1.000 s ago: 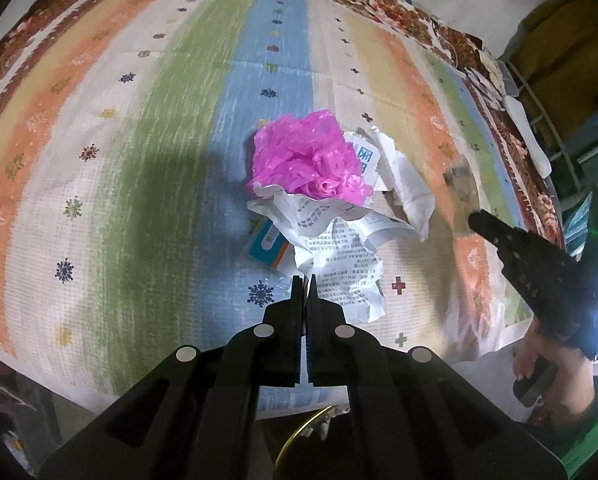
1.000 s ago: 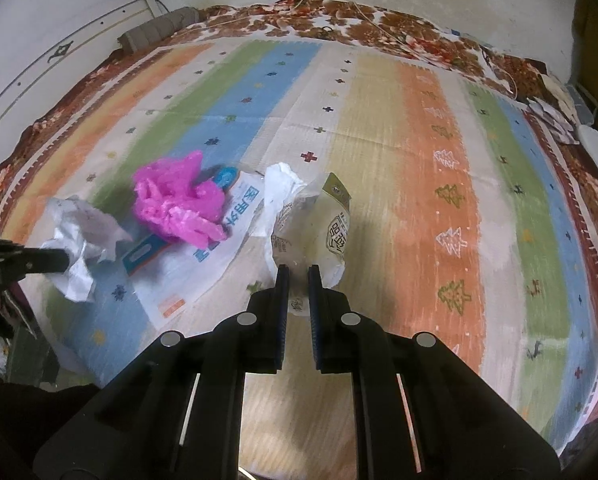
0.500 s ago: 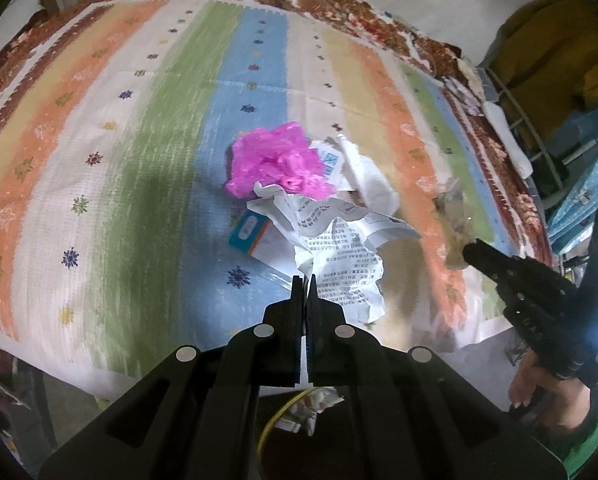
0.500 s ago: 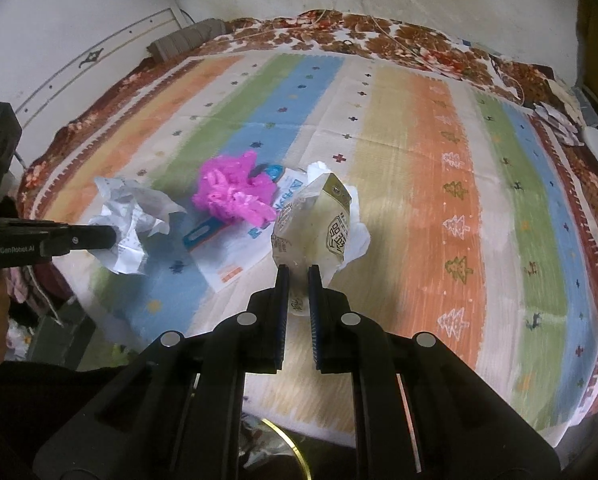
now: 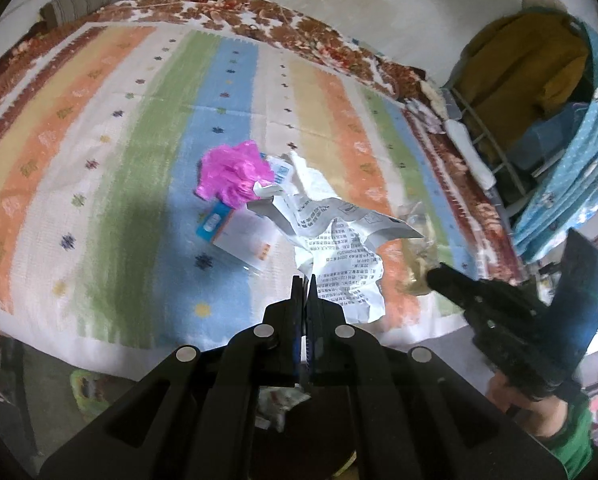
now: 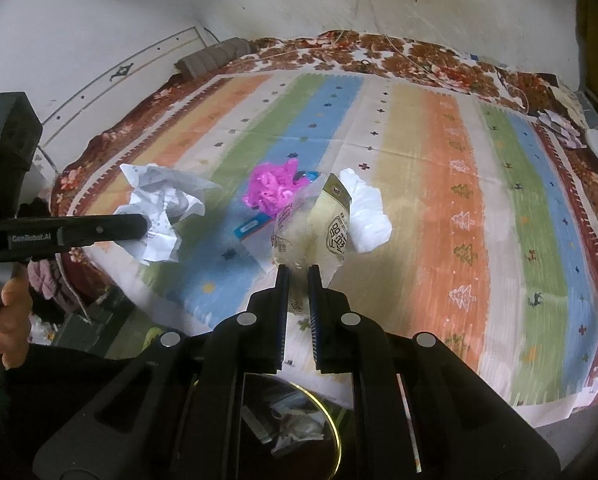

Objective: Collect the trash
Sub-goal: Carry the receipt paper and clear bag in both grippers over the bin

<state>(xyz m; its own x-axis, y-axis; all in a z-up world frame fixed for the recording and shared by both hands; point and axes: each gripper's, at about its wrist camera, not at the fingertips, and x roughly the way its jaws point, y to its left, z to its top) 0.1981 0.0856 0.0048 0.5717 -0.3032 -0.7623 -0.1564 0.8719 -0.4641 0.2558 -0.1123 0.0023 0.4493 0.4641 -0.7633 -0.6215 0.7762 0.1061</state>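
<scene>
Change: both pieces pulled back off the bed toward its near edge vs 1 s ago; bin rim (image 6: 331, 432) w/ trash inside newly visible under the right gripper.
Meaning: pickup prob. done for these two; drop into bin judged next.
Printed paper (image 5: 339, 256): crumpled, pinched at its lower corner by left gripper (image 5: 304, 292), jaws pressed together on it; lifted clear of the bed.
Paper axis: long axis roughly upright in the left view, free end fanned up and away from the jaws.
Snack wrapper (image 6: 313, 228): clear/yellow, gripped at its bottom edge by right gripper (image 6: 297, 280), jaws narrow, clamped on the film.
Wrapper axis: upright, top corner pointed up and away, slight lean right.
Left on bed: pink plastic bag (image 5: 233, 178), white/blue flat packet (image 5: 243, 238) under it, white tissue wad (image 6: 365, 212) just beside; all near each other.
Bed: striped blanket (image 6: 451, 200).
Risk: thin film and paper could slip if shaken.
</scene>
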